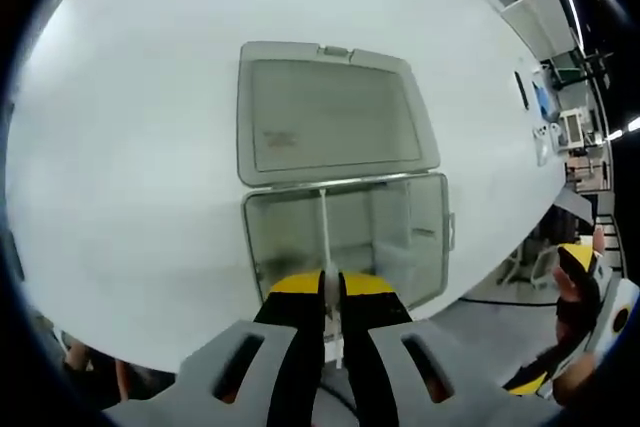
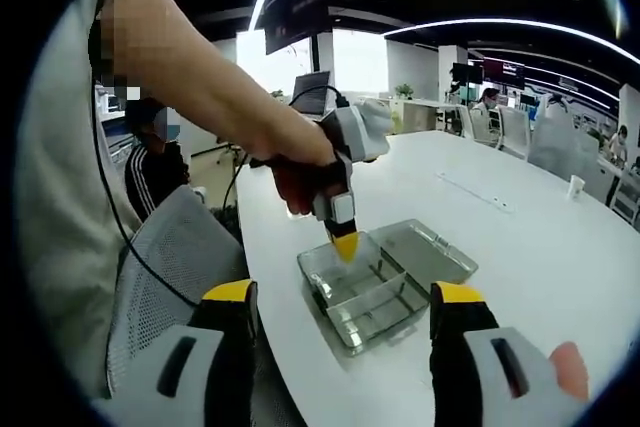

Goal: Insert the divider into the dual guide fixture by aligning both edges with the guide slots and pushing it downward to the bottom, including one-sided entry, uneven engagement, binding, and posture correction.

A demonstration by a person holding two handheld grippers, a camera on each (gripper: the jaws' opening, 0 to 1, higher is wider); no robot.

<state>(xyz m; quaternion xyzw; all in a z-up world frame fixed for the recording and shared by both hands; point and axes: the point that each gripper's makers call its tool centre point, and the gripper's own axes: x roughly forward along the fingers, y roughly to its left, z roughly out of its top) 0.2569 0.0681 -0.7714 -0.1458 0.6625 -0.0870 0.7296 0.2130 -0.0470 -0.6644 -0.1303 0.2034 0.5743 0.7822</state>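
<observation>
A clear plastic box (image 1: 432,237) stands on the white table (image 1: 120,147), its hinged lid (image 1: 330,112) lying open flat behind it. My left gripper (image 1: 332,289) is shut on a thin divider (image 1: 323,232), seen edge-on, which reaches down into the middle of the box. In the right gripper view a hand holds the left gripper (image 2: 345,245) upright over the near half of the box (image 2: 385,327), with the lid (image 2: 428,252) to its right. My right gripper (image 2: 345,297) stands wide open, empty, well short of the box. It also shows at the right in the left gripper view (image 1: 556,319).
The box sits close to the table's near edge (image 2: 300,387). A grey mesh chair (image 2: 165,257) stands beside that edge, with a seated person (image 2: 150,162) behind it. A small cup (image 2: 575,187) and office desks lie farther off.
</observation>
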